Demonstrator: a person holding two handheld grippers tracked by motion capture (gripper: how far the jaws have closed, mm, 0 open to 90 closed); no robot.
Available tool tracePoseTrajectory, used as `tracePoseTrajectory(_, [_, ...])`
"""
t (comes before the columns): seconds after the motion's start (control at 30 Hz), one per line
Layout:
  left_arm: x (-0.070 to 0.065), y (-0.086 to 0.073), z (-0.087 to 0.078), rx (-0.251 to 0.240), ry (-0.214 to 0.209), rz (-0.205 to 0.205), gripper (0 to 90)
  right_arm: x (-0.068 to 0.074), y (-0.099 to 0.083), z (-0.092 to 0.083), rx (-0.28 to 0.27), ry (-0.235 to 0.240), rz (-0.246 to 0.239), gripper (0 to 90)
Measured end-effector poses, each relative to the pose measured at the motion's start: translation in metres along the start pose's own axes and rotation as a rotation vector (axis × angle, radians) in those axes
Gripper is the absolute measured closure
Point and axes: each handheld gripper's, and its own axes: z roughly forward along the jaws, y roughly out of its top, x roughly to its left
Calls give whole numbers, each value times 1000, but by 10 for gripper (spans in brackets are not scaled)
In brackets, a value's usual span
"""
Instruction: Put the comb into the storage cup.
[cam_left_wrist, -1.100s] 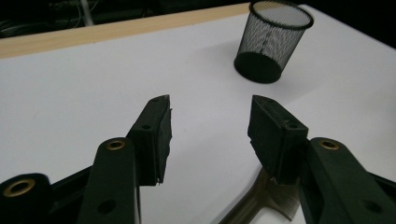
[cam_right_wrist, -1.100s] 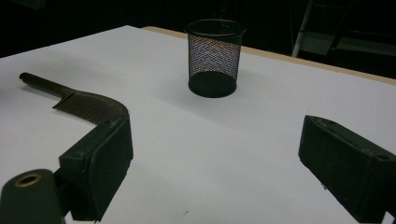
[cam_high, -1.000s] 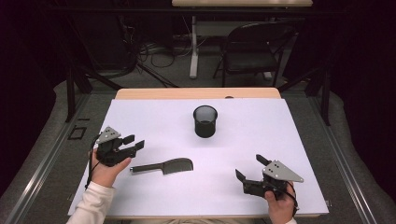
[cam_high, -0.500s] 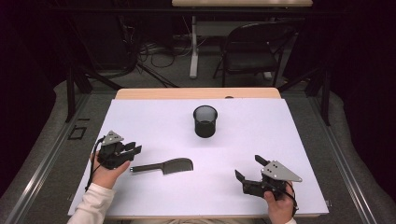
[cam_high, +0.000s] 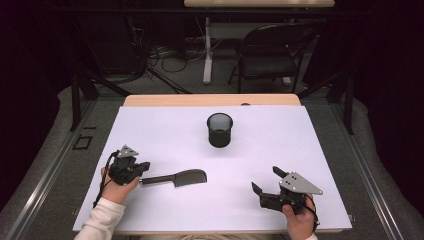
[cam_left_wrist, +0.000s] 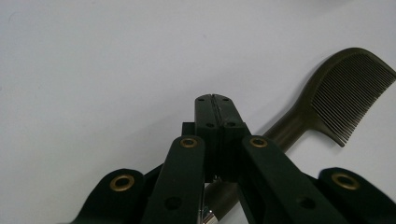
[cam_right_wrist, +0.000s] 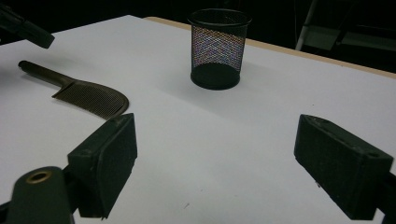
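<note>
**One gripper shut, comb not held**

Left gripper (cam_left_wrist: 215, 100): jaws have just been closing and the pads now meet, nothing between them. Comb (cam_high: 182, 177) lies flat on the surface (cam_high: 310, 145), handle beneath that gripper. Right gripper (cam_high: 265, 179) wide, empty. Judgement: grasp missed; reopen lower.

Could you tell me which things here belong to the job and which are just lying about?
In the job: comb; left claw, just closed, pads together over the comb's handle; probably the mesh cup.
Lying about: right claw, open and idle; chair behind the table.
</note>
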Motion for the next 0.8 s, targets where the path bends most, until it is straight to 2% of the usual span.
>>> tracePoseTrajectory(0.17, [-2,-2,4,34,9,17,900,0,0,0,-1,-3,3,132])
tracePoseTrajectory(0.47, [-1,-11,9,76,7,20,900,0,0,0,2,-3,1,132])
tracePoseTrajectory(0.8, [-2,-16,10,96,3,24,900,-1,-1,0,1,-3,3,132])
